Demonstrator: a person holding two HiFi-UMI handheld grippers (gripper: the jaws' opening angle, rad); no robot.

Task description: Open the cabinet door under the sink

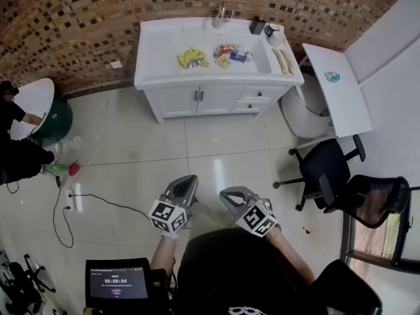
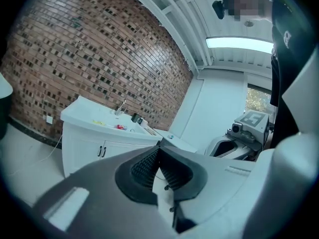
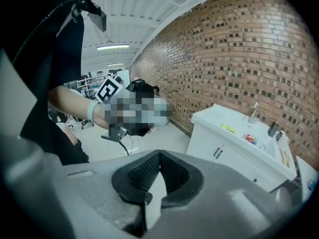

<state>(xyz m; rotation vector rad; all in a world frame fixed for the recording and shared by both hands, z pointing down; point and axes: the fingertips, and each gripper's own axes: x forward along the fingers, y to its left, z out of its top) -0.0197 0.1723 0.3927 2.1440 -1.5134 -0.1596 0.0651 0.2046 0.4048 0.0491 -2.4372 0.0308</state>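
Nearest the body, low left: a small screen (image 1: 117, 284) with a timer readout. Just ahead of it the left gripper (image 1: 188, 178) is held low over the floor tiles (image 1: 216, 149), marker cube (image 1: 169, 215) toward the wearer. Its jaws are brought together at the tips, the ribbed pads (image 2: 144, 166) meeting, with nothing between them. Beside it, not touching, is the right gripper (image 1: 227, 193), in the same condition: tips closed on each other, pads (image 3: 147, 171) bare, nothing held. To the left on the tiles lie a black cable (image 1: 98, 199) and a white power strip (image 1: 75, 197). To the right stand two black office chairs (image 1: 325, 169). Farther on, well apart from both grippers, is the white cabinet (image 1: 154, 104) under the sink, set against the brick wall (image 1: 79, 25). Its two doors (image 1: 177, 102) lie flush and shut, with paired handles (image 1: 198, 96) at the middle seam and drawers (image 1: 252, 96) to their right. On the sink top (image 1: 157, 51) are yellow and coloured packets (image 1: 191, 58), with the tap (image 1: 222, 13) at the back edge. A white table (image 1: 338, 87) stands just right of the cabinet.
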